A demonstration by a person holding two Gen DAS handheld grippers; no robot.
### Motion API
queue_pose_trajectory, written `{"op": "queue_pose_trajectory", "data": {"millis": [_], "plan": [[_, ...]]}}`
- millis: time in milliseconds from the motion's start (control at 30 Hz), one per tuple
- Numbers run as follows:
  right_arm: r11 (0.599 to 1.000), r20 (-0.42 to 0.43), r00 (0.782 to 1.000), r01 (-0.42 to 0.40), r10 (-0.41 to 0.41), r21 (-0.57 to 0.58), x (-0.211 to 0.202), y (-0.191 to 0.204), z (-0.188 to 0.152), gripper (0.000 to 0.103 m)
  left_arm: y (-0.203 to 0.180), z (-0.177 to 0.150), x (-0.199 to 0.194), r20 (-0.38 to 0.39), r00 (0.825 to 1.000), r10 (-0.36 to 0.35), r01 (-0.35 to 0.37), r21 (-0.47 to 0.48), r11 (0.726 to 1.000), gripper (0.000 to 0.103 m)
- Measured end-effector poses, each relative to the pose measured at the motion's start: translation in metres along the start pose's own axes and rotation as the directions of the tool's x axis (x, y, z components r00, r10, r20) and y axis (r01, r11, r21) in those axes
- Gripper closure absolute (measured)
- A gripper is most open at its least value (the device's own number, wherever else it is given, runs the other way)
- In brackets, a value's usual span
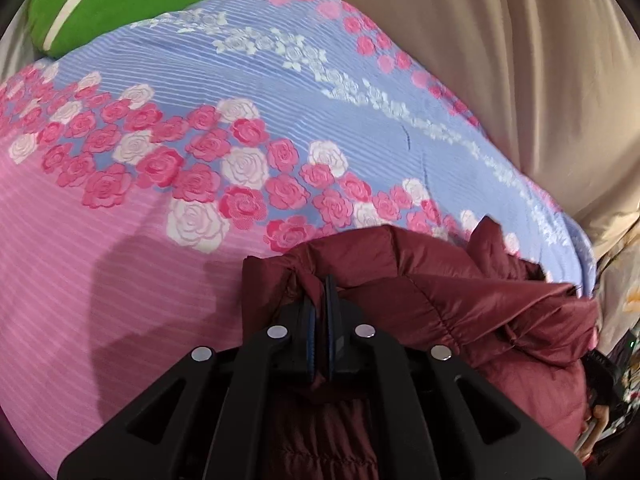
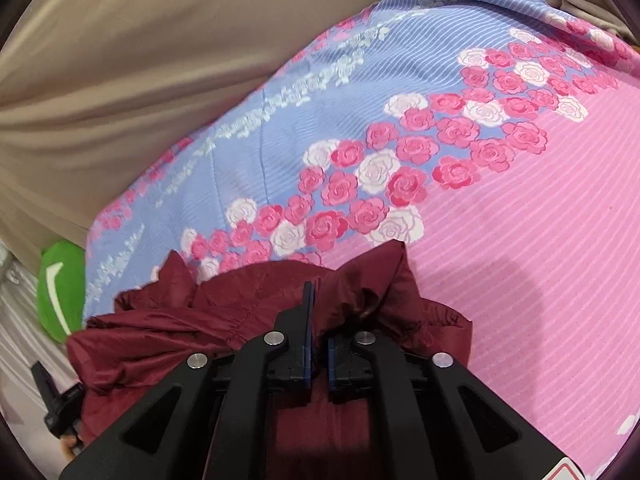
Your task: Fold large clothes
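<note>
Left gripper [image 1: 320, 300] and right gripper [image 2: 318, 308] each clamp the maroon quilted puffer jacket [image 1: 460, 300] at the near edge of the pink-and-blue rose-print bedsheet [image 1: 120, 240], presumably to spread it for folding.

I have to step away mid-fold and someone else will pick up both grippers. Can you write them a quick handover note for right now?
Left gripper: pinched on a fold of the dark red quilted puffer jacket.
Right gripper: also pinched on that jacket's fabric.
Where things are: the jacket is bunched at the near edge of the pink and blue rose-print bedspread; a green cushion lies at the bed's far side.
Done: both grips taken.
Left: spread the jacket flat on the bedspread, then fold it; no neat fold shows yet.
</note>
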State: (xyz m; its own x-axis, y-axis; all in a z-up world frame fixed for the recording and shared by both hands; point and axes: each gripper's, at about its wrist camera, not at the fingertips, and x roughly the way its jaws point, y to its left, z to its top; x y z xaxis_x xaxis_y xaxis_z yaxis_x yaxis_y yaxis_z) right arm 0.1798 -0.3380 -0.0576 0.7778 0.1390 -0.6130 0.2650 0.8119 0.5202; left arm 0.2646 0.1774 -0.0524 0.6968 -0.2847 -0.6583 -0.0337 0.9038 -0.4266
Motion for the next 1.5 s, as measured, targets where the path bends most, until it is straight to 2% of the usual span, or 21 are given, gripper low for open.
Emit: {"op": "queue_pose_trajectory", "data": {"millis": [67,100,167,200,233,367,467,567,633,733,900,1000,1067,1133,1167,1233,1300,1333,1367,1467,1500], "plan": [[1.000,0.055,0.998,-0.024,0.023,0.005,-0.025,0.000,0.003,0.087,0.001,0.001,-0.018,0.033,0.999,-0.004,0.004,-0.003,1.000,0.086],[0.999,0.099,0.995,-0.031,0.032,-0.016,-0.043,0.003,0.004,0.083,0.002,0.003,-0.034,0.068,0.998,0.004,-0.004,-0.004,1.000,0.066],[0.998,0.165,0.986,-0.007,0.017,-0.064,-0.073,0.010,0.004,0.076,0.003,0.004,-0.065,0.152,0.988,0.039,-0.039,-0.007,0.999,0.039],[0.995,0.212,0.977,0.011,0.010,-0.096,-0.092,0.015,0.002,0.068,0.001,0.005,-0.088,0.200,0.979,0.027,-0.028,0.001,1.000,0.039],[0.993,0.241,0.970,0.016,0.014,-0.121,-0.107,0.020,0.000,0.067,-0.001,0.006,-0.098,0.209,0.978,0.018,-0.020,0.012,1.000,0.039],[0.959,0.188,0.975,-0.060,0.115,-0.278,-0.145,0.059,-0.031,0.071,-0.034,-0.002,-0.132,0.171,0.982,-0.083,0.064,0.115,0.991,0.039],[0.887,0.053,0.981,-0.146,0.187,-0.437,-0.132,0.114,-0.083,0.076,-0.086,-0.035,-0.130,0.050,0.985,-0.162,0.142,0.279,0.950,0.039],[0.816,-0.091,0.970,-0.238,0.225,-0.526,-0.110,0.147,-0.134,0.080,-0.128,-0.085,-0.102,-0.125,0.973,-0.196,0.229,0.379,0.896,0.039],[0.788,-0.134,0.970,-0.241,0.201,-0.567,-0.100,0.154,-0.156,0.082,-0.133,-0.106,-0.081,-0.180,0.970,-0.161,0.221,0.391,0.894,0.039],[0.787,-0.137,0.985,-0.167,0.105,-0.595,-0.089,0.138,-0.170,0.082,-0.119,-0.118,-0.068,-0.157,0.984,-0.080,0.139,0.411,0.901,0.045],[0.910,-0.057,0.998,0.004,-0.031,-0.415,-0.101,0.056,-0.132,0.085,-0.076,-0.108,-0.073,-0.103,0.994,0.028,0.012,0.376,0.926,0.046],[0.952,-0.017,0.988,0.146,-0.156,-0.271,-0.109,-0.002,-0.110,0.089,-0.049,-0.103,-0.077,-0.055,0.989,0.136,-0.109,0.351,0.930,0.046],[0.971,-0.026,0.988,0.146,-0.153,-0.190,-0.118,-0.023,-0.099,0.094,-0.038,-0.098,-0.080,-0.064,0.990,0.123,-0.097,0.312,0.945,0.046],[0.969,0.025,0.984,0.176,-0.175,-0.171,-0.128,-0.024,-0.085,0.081,-0.034,-0.086,-0.083,-0.061,0.992,0.111,-0.090,0.277,0.957,0.045],[0.965,0.062,0.981,0.191,-0.183,-0.179,-0.133,-0.019,-0.074,0.080,-0.035,-0.078,-0.085,-0.045,0.993,0.110,-0.094,0.272,0.958,0.043],[0.970,0.093,0.983,0.171,-0.157,-0.174,-0.136,-0.011,-0.056,0.076,-0.041,-0.052,-0.087,0.005,0.996,0.090,-0.088,0.254,0.963,0.034],[0.979,0.097,0.990,0.117,-0.102,-0.167,-0.127,0.001,-0.030,0.059,-0.044,-0.026,-0.079,0.043,0.997,0.063,-0.071,0.222,0.972,0.014],[0.981,0.096,0.992,0.102,-0.087,-0.165,-0.120,0.006,-0.018,0.055,-0.045,-0.010,-0.071,0.055,0.997,0.050,-0.060,0.193,0.979,0.012],[0.983,0.091,0.993,0.094,-0.081,-0.159,-0.110,0.010,-0.007,0.045,-0.043,0.000,-0.065,0.054,0.998,0.037,-0.046,0.171,0.984,0.012],[0.990,0.039,0.994,0.110,-0.107,-0.092,-0.067,0.001,0.029,0.041,-0.031,0.033,-0.030,-0.024,0.999,-0.034,0.036,0.075,0.997,0.011],[0.990,0.020,0.993,0.118,-0.117,-0.078,-0.055,0.000,0.035,0.041,-0.029,0.040,-0.016,-0.047,0.999,-0.007,0.009,0.035,0.999,0.011]]}}
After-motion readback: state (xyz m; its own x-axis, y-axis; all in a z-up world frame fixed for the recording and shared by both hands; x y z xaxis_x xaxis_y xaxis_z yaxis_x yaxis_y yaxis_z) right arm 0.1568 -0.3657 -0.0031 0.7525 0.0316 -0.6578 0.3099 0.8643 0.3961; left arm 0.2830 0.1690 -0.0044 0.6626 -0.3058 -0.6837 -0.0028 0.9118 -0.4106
